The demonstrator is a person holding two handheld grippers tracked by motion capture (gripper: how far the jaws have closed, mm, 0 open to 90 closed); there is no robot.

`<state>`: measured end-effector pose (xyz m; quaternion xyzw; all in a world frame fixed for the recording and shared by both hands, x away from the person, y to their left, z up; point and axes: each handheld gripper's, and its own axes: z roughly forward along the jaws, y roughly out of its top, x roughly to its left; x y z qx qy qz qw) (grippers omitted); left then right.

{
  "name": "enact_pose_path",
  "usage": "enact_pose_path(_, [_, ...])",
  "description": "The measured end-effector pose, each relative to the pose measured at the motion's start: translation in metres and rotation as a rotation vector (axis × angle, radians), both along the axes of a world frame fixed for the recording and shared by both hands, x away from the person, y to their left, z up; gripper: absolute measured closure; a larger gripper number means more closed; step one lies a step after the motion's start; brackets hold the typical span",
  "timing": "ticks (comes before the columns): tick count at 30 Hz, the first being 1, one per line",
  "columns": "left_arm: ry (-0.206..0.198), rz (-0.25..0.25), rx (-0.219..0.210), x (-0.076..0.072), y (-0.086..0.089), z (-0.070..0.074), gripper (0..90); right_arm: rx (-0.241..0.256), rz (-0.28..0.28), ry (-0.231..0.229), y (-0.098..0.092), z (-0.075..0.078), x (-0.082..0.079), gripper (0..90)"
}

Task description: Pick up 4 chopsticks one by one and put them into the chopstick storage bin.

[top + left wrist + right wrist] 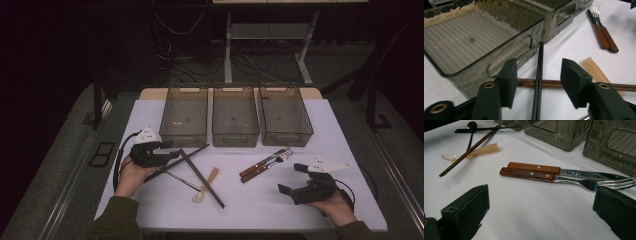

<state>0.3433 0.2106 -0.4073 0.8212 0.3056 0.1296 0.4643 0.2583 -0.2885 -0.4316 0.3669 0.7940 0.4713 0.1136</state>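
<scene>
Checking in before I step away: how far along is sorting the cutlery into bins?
Nothing sorted yet: all three bins look empty. In hand: left gripper is open around the black chopstick, not yet clamped. Left: brown chopstick, spoons, knife and fork; right gripper is open.

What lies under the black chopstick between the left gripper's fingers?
The black chopstick crosses over a brown chopstick lying on the white table. The crossing point itself is covered, and the left gripper stands open around it.
</scene>
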Motion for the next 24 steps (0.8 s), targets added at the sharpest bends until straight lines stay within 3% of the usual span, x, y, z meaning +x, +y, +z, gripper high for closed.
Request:
enact_pose_path(4, [0.016, 0.006, 0.016, -0.001, 0.002, -0.003, 59.6, -0.004, 0.000, -0.001, 0.001, 0.000, -0.001, 0.9])
enact_pose_path(10, [0.038, 0.013, 0.042, 0.000, 0.004, -0.010, 65.2, -0.005, 0.002, -0.004, 0.001, 0.000, 0.000, 0.9])
enact_pose_path(24, [0.067, 0.001, 0.033, 0.000, 0.008, -0.014, 76.1, -0.007, -0.001, -0.007, 0.001, 0.000, 0.000, 0.9])
